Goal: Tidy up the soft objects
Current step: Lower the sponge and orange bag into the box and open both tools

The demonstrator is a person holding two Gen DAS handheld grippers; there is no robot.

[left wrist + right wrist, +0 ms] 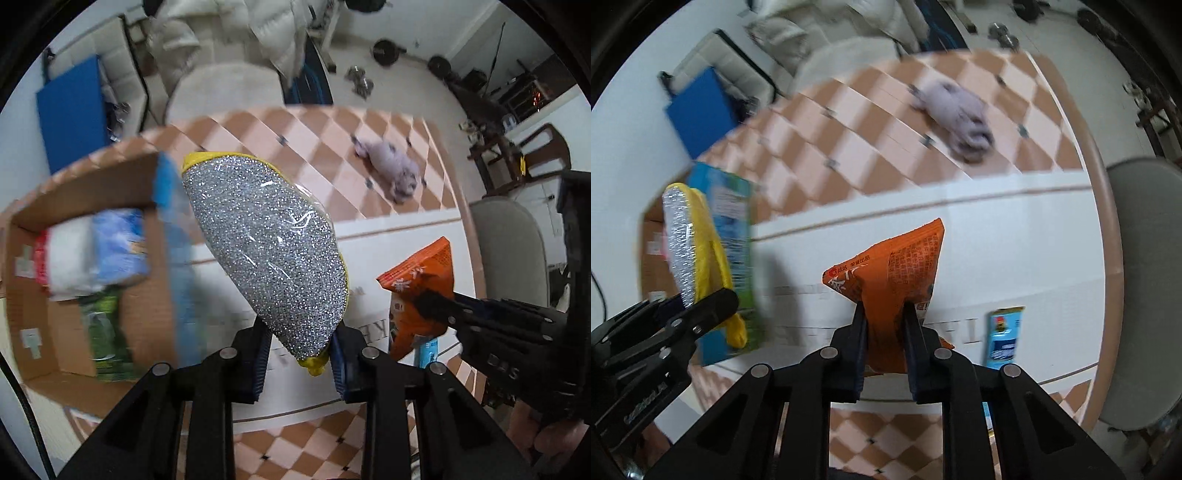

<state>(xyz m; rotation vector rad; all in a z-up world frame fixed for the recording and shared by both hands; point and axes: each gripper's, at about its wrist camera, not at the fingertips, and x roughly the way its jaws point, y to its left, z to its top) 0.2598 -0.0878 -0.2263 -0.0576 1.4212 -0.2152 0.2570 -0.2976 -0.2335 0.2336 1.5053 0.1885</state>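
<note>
- scouring pad: silver glitter face, yellow edge
- snack packet: orange, printed text
- tablecloth: peach-and-orange checks
- plush toy on tablecloth: pale lilac
- cardboard box: brown
- tools: black

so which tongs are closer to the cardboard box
Left. The left tongs, shut on the silver and yellow sponge, hang right beside the cardboard box. The right tongs, shut on the orange packet, are further off, beyond the sponge.
</note>
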